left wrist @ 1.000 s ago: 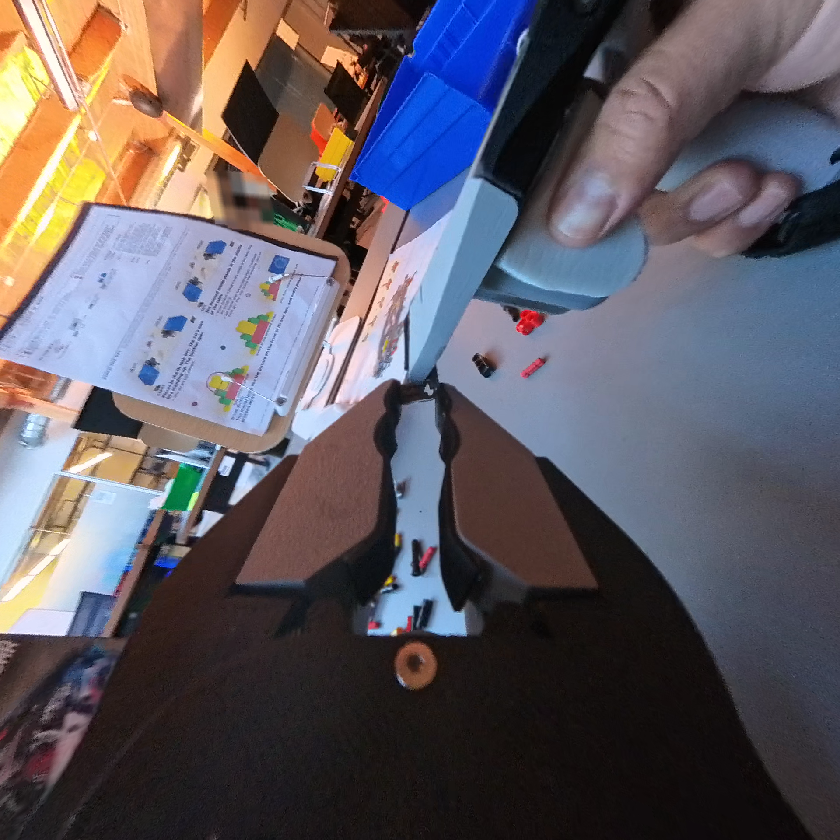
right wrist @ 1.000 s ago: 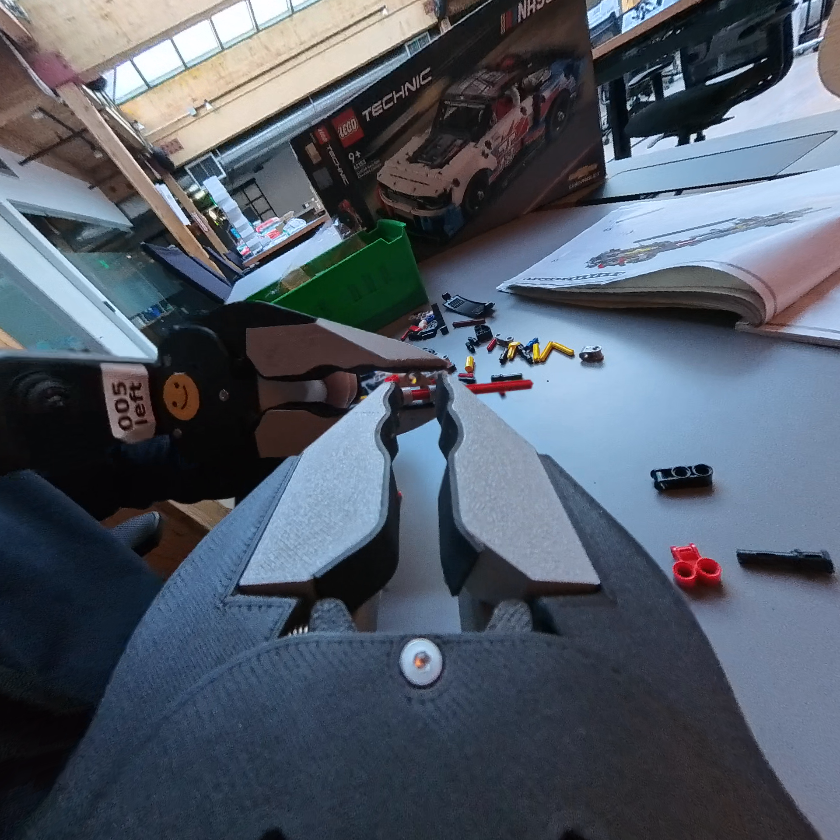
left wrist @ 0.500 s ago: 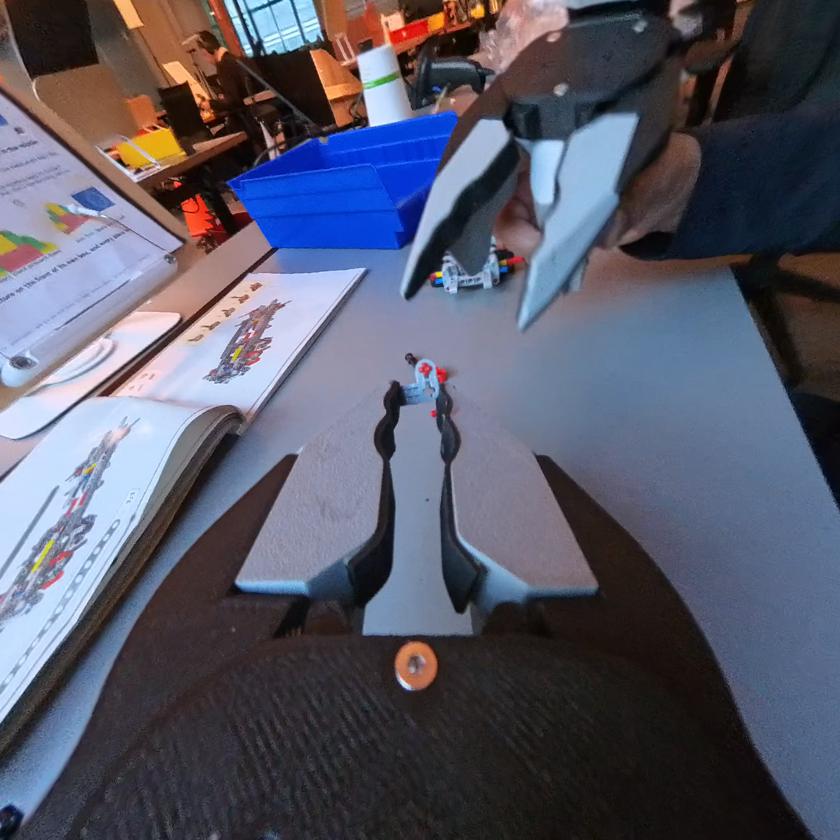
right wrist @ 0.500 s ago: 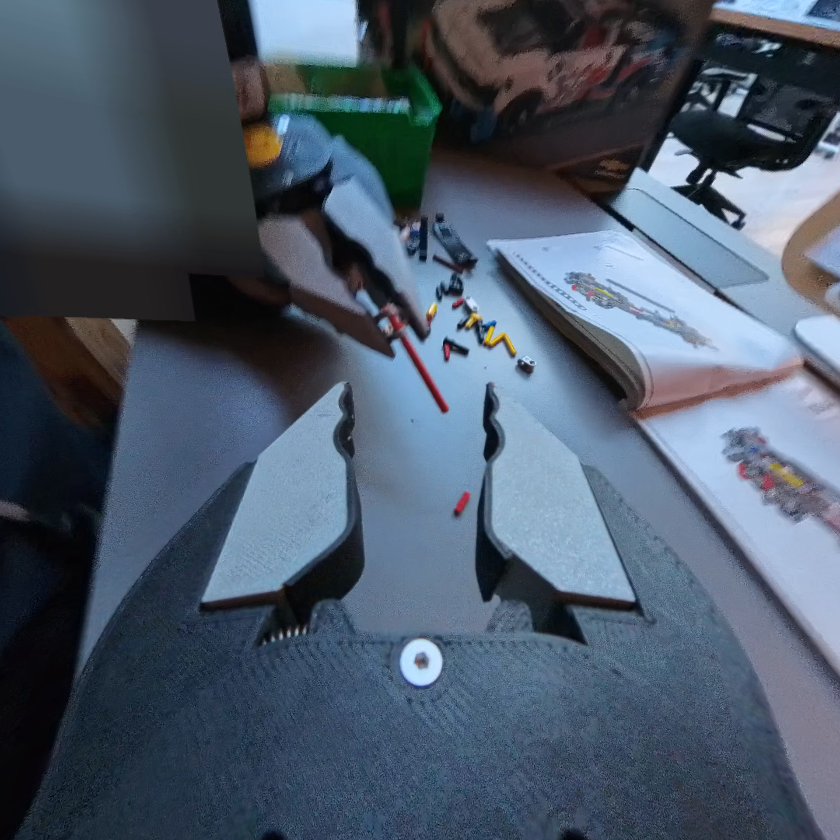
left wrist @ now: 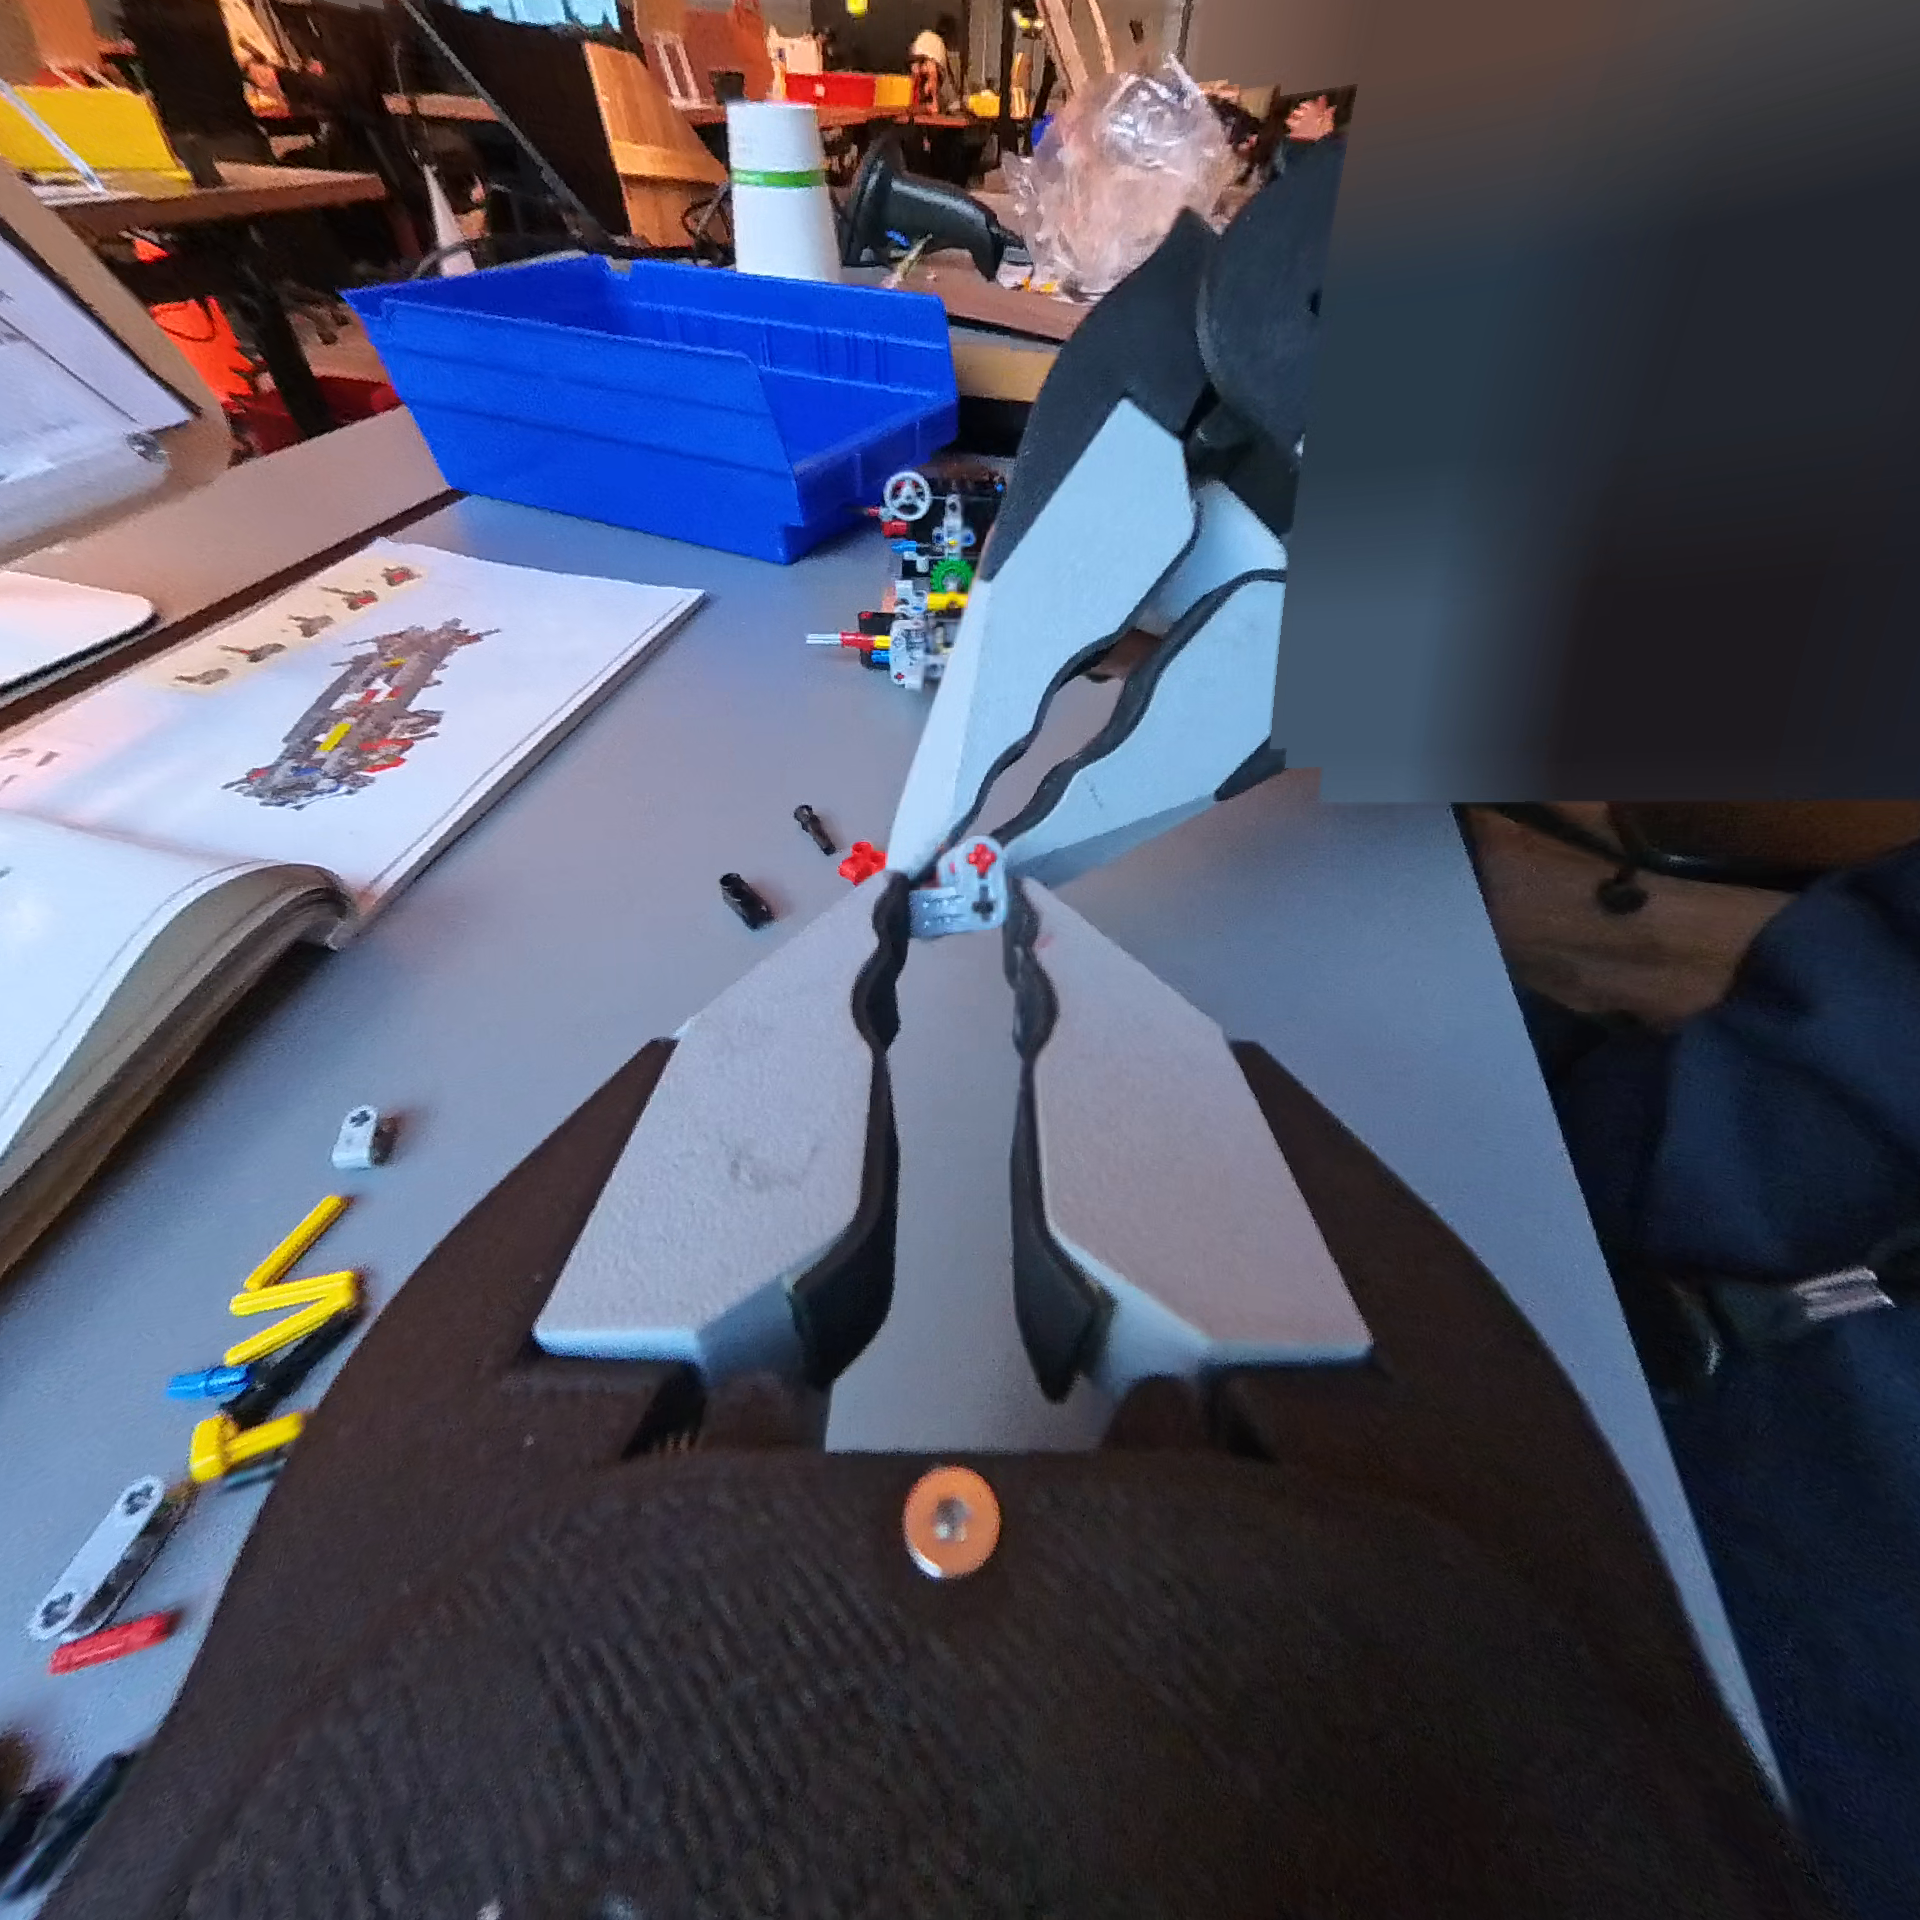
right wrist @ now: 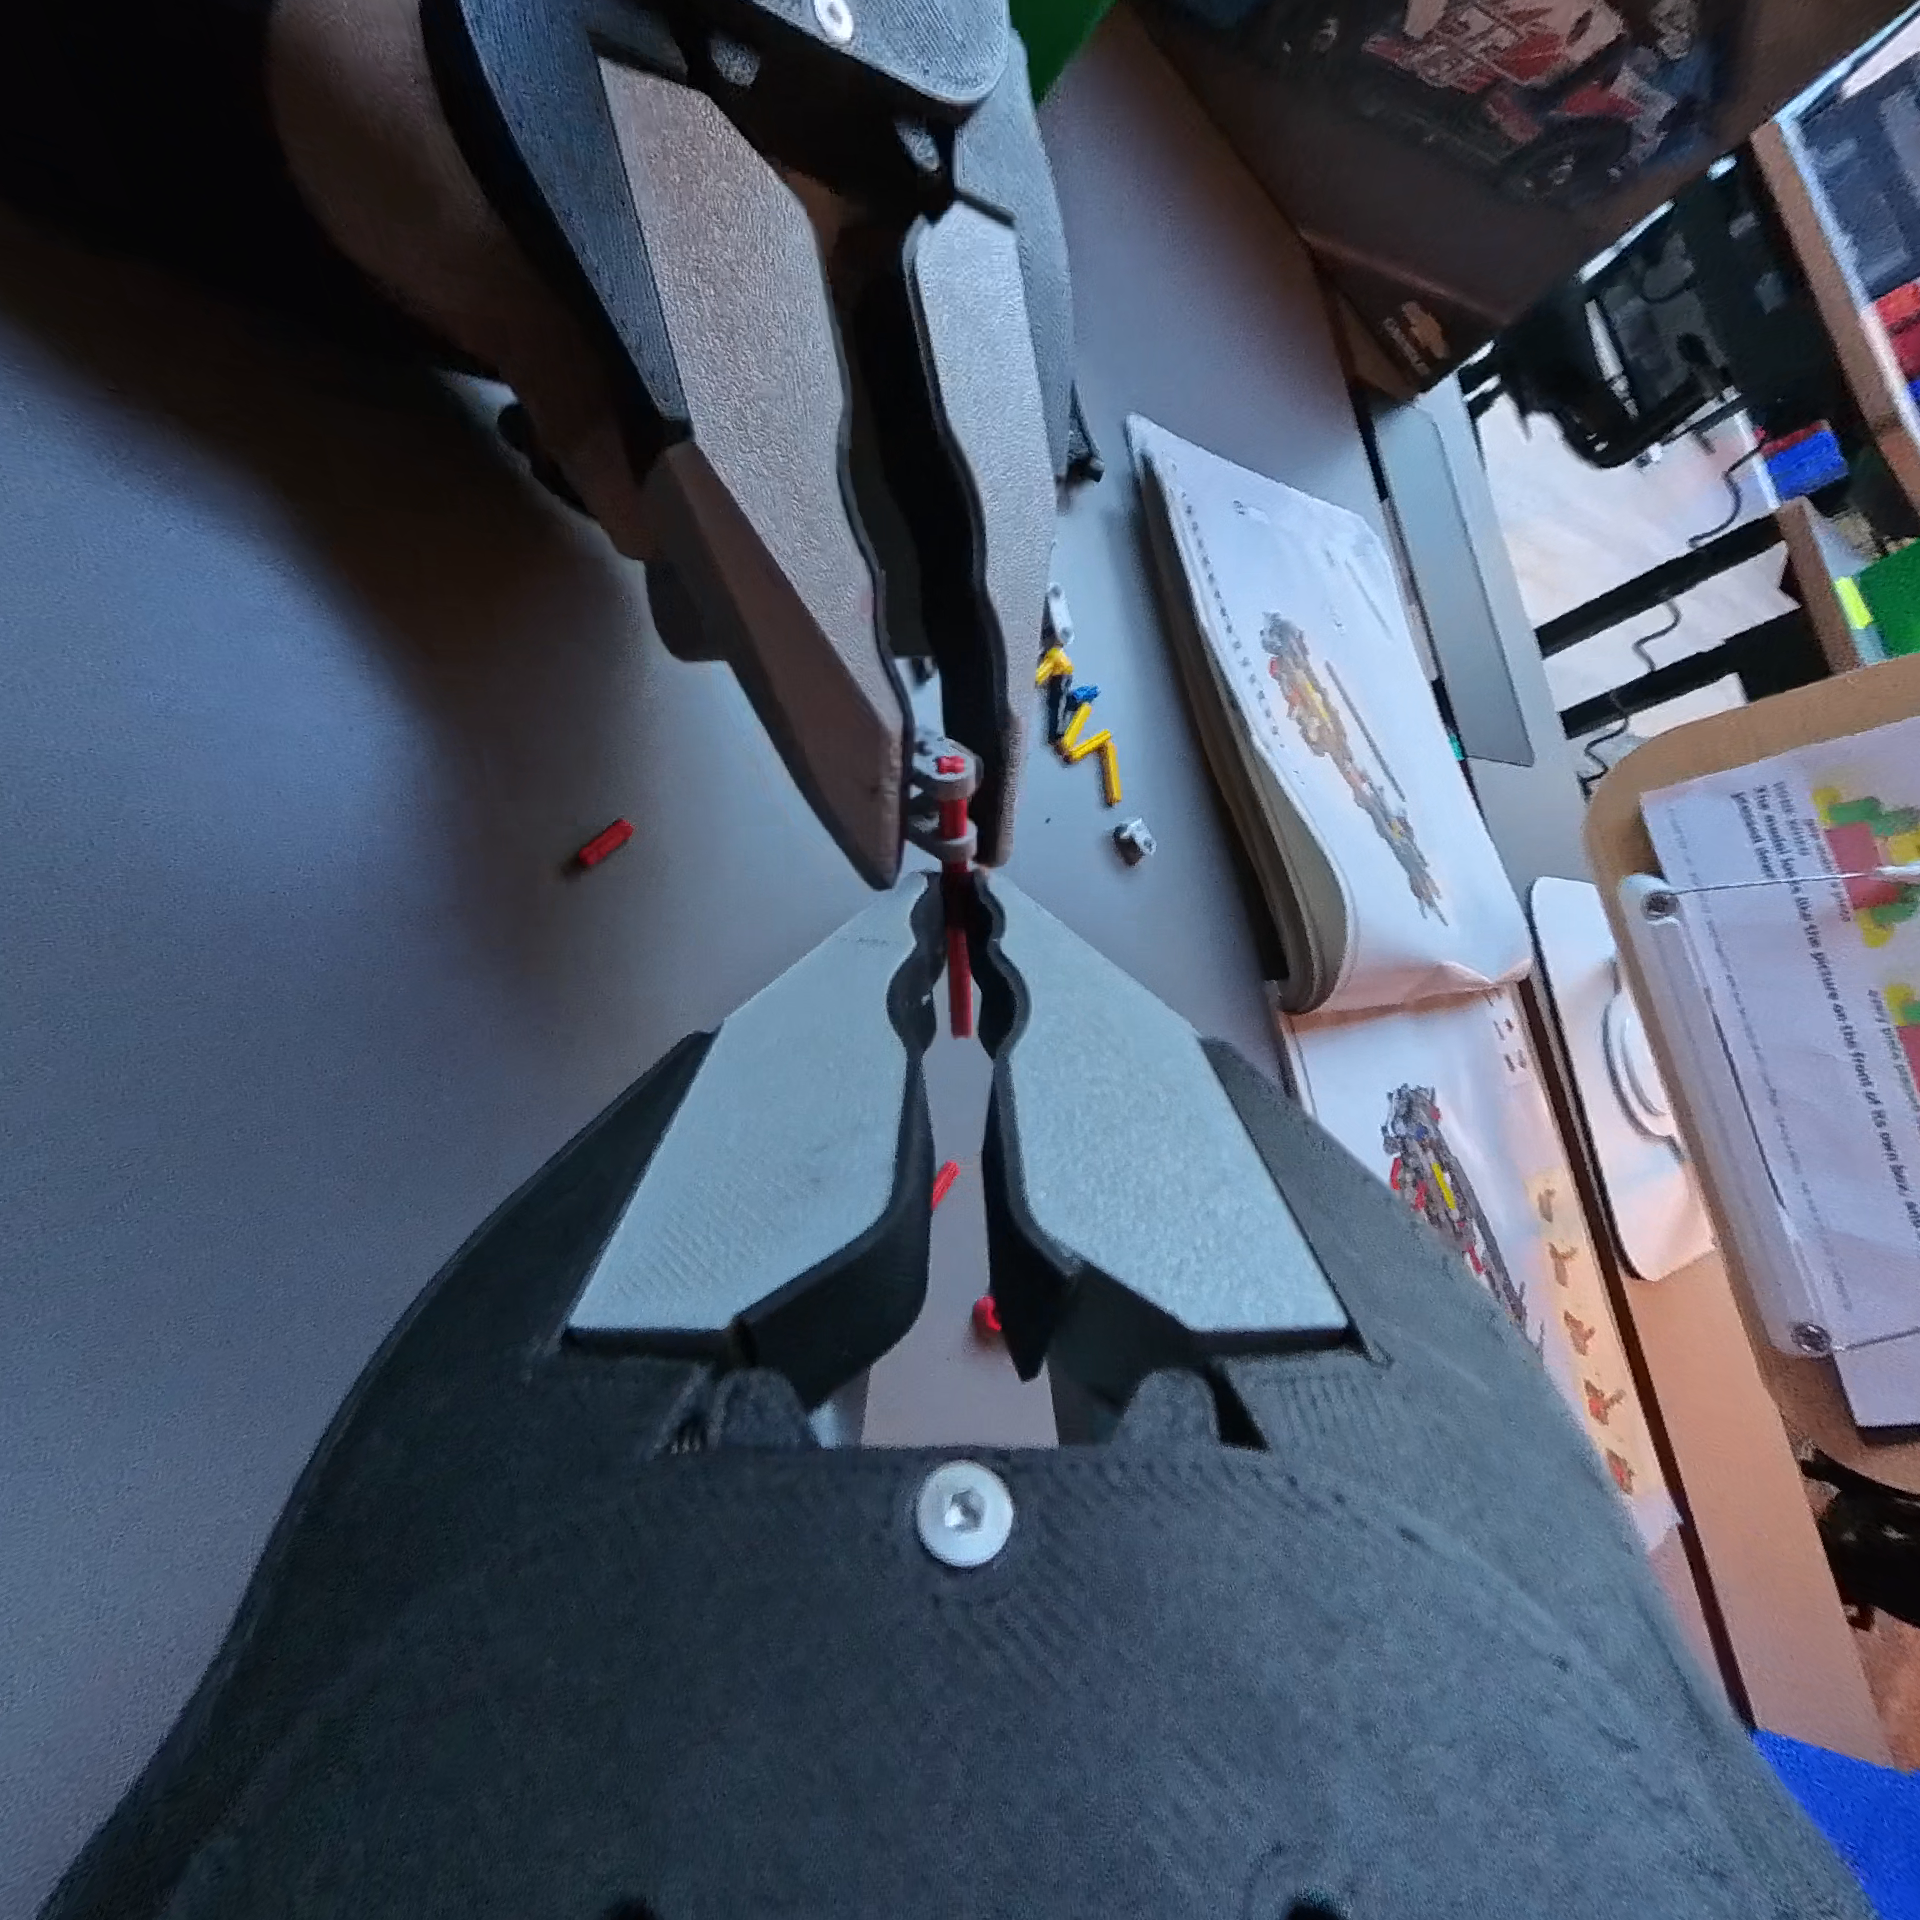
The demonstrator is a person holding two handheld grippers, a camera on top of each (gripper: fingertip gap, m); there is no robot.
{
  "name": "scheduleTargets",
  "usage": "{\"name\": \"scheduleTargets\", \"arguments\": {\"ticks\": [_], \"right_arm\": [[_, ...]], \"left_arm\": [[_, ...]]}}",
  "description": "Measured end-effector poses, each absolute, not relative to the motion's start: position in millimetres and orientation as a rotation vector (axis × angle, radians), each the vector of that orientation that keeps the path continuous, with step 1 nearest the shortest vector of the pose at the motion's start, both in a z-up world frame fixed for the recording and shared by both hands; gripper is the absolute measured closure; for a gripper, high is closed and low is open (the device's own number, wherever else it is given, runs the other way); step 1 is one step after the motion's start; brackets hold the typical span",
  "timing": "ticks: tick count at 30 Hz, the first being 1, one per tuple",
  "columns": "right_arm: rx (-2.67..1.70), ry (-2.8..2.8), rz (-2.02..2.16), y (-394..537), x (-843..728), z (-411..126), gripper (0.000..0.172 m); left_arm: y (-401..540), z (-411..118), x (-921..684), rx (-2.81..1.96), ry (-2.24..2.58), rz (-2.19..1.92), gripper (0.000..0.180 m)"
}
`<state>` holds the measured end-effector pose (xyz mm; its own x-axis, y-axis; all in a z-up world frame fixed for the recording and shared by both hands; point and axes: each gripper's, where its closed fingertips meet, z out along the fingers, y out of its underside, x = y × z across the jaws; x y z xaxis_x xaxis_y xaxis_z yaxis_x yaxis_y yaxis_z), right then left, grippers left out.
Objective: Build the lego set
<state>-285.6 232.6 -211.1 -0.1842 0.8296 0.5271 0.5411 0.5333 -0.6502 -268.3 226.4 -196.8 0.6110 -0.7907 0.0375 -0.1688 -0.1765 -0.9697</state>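
Matt grey tabletop (left wrist: 582,935); glossy blue plastic bin (left wrist: 665,405); paper booklet (left wrist: 343,707); rough-textured claw fingers (left wrist: 748,1164).

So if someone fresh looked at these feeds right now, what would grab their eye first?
Dead centre, the two grippers meet tip to tip: the left gripper clamps a small grey connector piece, and the right gripper pinches a thin red axle that runs into that piece. Next comes the bright blue bin at the far edge of the grey table, then the open instruction booklet on the left.
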Motion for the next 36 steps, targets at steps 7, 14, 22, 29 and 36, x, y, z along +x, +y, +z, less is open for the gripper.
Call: {"name": "scheduleTargets", "arguments": {"ticks": [7,14,22,29,36], "right_arm": [[-1.150,-1.673,0.633,235,-298,-208,0.171],[-1.107,-1.646,0.656,231,-303,-214,0.171],[-1.236,-1.594,1.002,226,-314,-214,0.169],[-1.418,-1.373,1.367,244,-302,-193,0.143],[-1.454,-1.321,1.399,256,-292,-190,0.122]], "left_arm": [[231,-193,-281,-1.721,0.697,-0.584,0.166],[228,-196,-288,-1.743,0.552,-0.793,0.166],[229,-197,-293,-1.702,0.587,-0.778,0.165],[239,-197,-311,-1.704,0.585,-0.606,0.165],[242,-203,-305,-1.720,0.616,-0.576,0.165]]}}
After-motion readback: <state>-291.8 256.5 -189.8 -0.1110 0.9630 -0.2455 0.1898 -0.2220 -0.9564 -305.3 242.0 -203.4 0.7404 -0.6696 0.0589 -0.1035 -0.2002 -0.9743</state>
